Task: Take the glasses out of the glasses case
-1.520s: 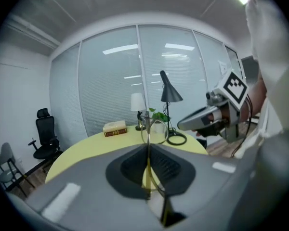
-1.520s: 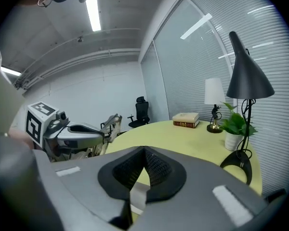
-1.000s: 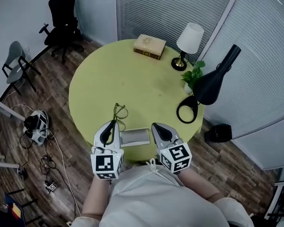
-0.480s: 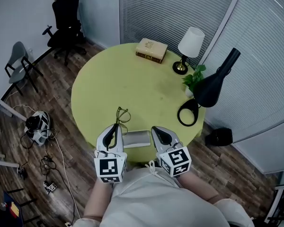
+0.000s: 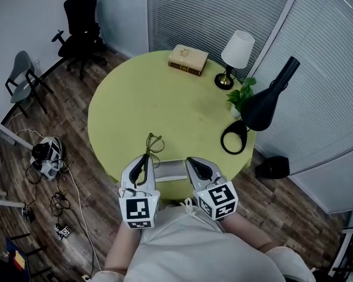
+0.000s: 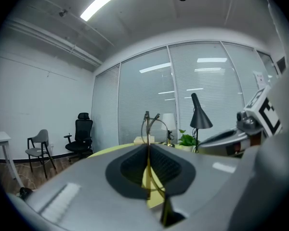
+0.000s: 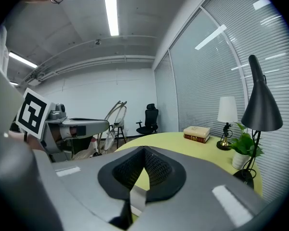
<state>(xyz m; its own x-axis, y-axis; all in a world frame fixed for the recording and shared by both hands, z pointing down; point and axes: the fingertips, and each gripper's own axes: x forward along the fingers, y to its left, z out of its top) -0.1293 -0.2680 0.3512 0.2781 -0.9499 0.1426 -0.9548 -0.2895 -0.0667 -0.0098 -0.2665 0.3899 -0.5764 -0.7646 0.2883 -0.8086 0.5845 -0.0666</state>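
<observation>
The left gripper (image 5: pixel 145 157) has its grey jaws pressed together on a thin gold temple of the glasses (image 5: pixel 153 141). Its own view shows the wire running up through the ribbed black pads. The head view shows the glasses lifted just beyond the jaw tips, over the table's near edge.

The right gripper (image 5: pixel 190 160) is closed too. Its view shows a pale flat strip of the case (image 7: pixel 137 196) between the jaws low down. From above, the case (image 5: pixel 170 170) is a flat grey rectangle lying between the two grippers, its near side partly hidden.

The round yellow-green table (image 5: pixel 165 104) carries, at its far side, a thick book (image 5: pixel 187 59), a white-shaded lamp (image 5: pixel 235 49), a leafy plant (image 5: pixel 241 96) and a black cone lamp (image 5: pixel 265 107).
</observation>
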